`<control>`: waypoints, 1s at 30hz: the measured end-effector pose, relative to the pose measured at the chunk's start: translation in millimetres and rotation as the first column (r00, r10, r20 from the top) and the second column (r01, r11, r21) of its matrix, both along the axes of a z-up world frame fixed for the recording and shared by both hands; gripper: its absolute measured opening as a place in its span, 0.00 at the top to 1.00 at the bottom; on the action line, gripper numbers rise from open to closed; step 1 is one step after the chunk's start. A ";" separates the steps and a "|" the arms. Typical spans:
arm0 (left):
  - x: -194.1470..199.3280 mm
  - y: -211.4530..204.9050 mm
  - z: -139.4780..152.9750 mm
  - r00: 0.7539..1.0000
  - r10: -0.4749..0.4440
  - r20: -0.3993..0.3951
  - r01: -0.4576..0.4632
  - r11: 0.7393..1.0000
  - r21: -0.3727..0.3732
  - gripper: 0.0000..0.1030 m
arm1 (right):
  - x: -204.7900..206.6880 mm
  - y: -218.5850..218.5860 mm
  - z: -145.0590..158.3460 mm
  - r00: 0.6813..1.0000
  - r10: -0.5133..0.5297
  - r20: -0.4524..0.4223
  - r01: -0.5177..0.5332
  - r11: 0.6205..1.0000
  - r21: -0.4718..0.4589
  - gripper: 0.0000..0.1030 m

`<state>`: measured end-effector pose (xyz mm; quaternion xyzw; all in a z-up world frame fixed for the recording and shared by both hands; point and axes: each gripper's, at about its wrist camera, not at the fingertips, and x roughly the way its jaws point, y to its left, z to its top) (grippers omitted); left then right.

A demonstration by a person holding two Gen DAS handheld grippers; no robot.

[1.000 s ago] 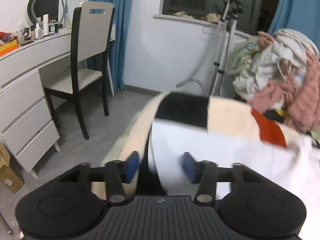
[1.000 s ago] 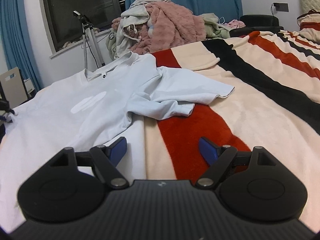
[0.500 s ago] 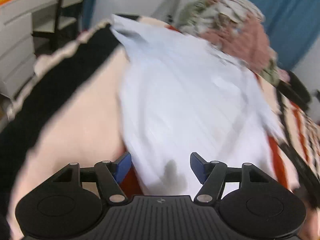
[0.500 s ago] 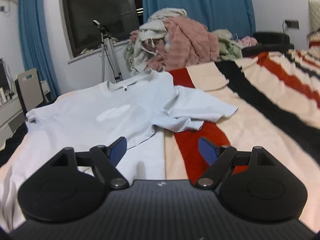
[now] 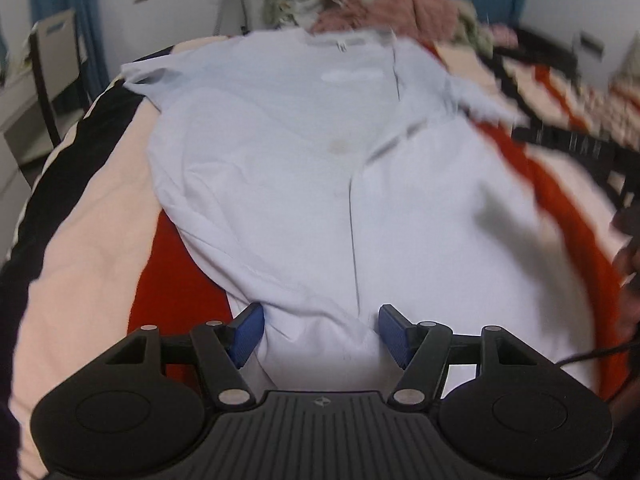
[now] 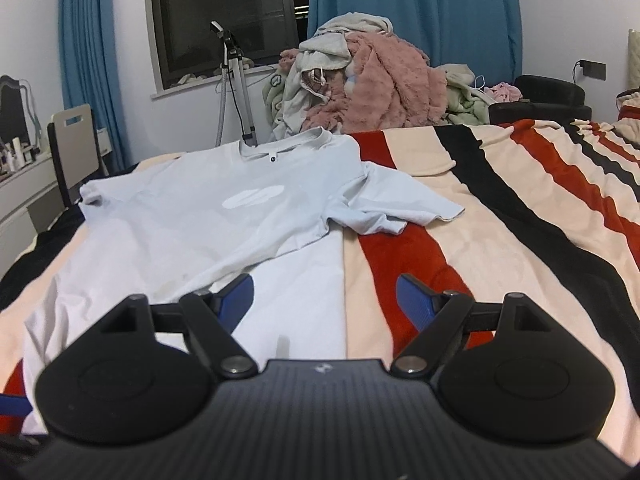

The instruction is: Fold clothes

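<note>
A pale blue T-shirt [image 5: 300, 160] lies face up on the striped blanket [image 5: 80, 240], its collar at the far end. My left gripper [image 5: 320, 330] hovers at the near hem with its jaws closing. The hem cloth lies between the blue pads [image 5: 248, 332], and they are not clearly pressing on it. In the right wrist view the same T-shirt [image 6: 200, 220] spreads out ahead, its right sleeve [image 6: 400, 208] rumpled. My right gripper [image 6: 324, 300] is open and holds nothing. It sits over the shirt's near right edge and a red stripe of the blanket [image 6: 500, 240].
A heap of clothes [image 6: 368, 80] is piled beyond the collar. A tripod [image 6: 236, 80] stands by the window. A chair [image 6: 74, 140] and a white dresser [image 6: 20, 200] are off the bed's left side. A dark armchair [image 6: 548, 96] sits at the far right.
The left wrist view swung from the bed's edge and the chair to look along the shirt from its hem. The right wrist view rose a little and shows more of the shirt.
</note>
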<state>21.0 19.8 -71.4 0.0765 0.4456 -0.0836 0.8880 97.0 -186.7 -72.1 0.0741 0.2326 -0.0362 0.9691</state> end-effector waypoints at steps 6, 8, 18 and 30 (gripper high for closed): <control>-5.2 15.8 9.2 0.999 0.003 -0.045 -0.002 1.000 0.011 0.92 | -3.7 -0.6 -2.9 1.000 -0.009 -0.024 0.008 1.000 -0.011 0.22; 0.2 33.1 17.2 0.997 0.029 -0.075 -0.030 0.999 -0.012 0.94 | -6.2 -2.3 -2.5 1.000 -0.011 -0.027 0.011 1.000 -0.004 0.22; -8.3 152.4 50.2 0.894 0.356 -0.273 -0.369 0.929 0.002 0.93 | -7.9 -6.9 -0.9 0.999 -0.016 -0.029 0.017 0.999 0.033 0.22; -11.1 97.1 103.8 0.972 0.221 0.073 -0.209 0.967 -0.146 0.18 | -18.0 -5.8 16.0 0.999 -0.007 0.044 0.006 0.999 0.039 0.22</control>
